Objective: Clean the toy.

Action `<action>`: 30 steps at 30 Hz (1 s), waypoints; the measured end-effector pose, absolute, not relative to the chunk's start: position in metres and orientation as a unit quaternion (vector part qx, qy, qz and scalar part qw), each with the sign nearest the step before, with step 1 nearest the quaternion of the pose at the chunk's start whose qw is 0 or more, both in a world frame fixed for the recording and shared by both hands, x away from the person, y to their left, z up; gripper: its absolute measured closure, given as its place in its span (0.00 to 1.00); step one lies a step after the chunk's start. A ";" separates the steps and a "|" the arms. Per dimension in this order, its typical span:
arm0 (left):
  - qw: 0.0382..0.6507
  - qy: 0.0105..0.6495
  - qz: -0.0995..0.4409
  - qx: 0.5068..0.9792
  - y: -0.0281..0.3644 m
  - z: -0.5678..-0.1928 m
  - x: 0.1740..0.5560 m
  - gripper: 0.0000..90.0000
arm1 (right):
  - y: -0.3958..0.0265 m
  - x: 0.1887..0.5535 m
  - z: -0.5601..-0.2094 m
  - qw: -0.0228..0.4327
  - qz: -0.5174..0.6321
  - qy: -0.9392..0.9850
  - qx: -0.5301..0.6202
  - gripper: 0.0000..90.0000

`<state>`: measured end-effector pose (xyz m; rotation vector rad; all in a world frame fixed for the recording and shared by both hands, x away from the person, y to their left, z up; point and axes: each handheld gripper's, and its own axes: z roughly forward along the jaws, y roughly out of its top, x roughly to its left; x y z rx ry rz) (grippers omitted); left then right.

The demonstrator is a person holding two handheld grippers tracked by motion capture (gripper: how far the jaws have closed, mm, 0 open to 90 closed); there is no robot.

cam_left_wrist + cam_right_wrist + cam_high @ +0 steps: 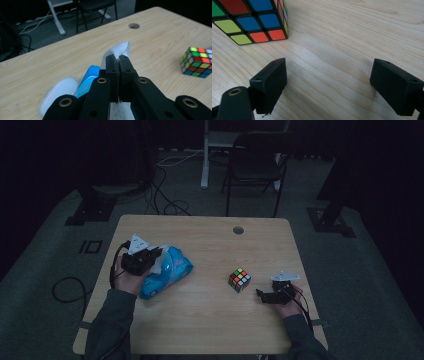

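A blue wipes pack (pixel 172 270) lies on the left half of the wooden table (pixel 210 320). My left gripper (pixel 156 254) hovers just over it, shut on a white wipe (pixel 121 49) that sticks up past its jaw tips (pixel 117 61). Under the jaws lie the blue pack (pixel 90 73) and its white lid (pixel 61 88). A colourful puzzle cube (pixel 239 279) sits right of centre. My right gripper (pixel 260 294) rests low on the table just right of it, open with bare wood between its jaws (pixel 327 75). The cube (pixel 249 20) is just ahead and to the left of them.
A round cable hole (pixel 238 230) is in the far middle of the table. Beyond the far edge stand a dark folding chair (pixel 255 162) and a white desk leg (pixel 204 155). Cables (pixel 165 195) trail on the floor. Black stand bases flank the table.
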<state>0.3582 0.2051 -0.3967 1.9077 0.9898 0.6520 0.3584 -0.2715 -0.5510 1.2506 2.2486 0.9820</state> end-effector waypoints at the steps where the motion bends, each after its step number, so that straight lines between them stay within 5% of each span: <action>1: 0.441 0.389 0.260 0.766 0.201 -0.392 0.356 0.99 | -0.271 0.358 -0.551 0.192 0.350 0.801 0.446 0.16; 19: 0.460 0.359 0.252 0.772 0.183 -0.376 0.354 0.99 | -0.264 0.354 -0.547 0.177 0.360 0.807 0.434 0.26; 30: 0.460 0.355 0.250 0.775 0.178 -0.375 0.357 0.99 | -0.240 0.350 -0.527 0.166 0.446 0.789 0.388 0.13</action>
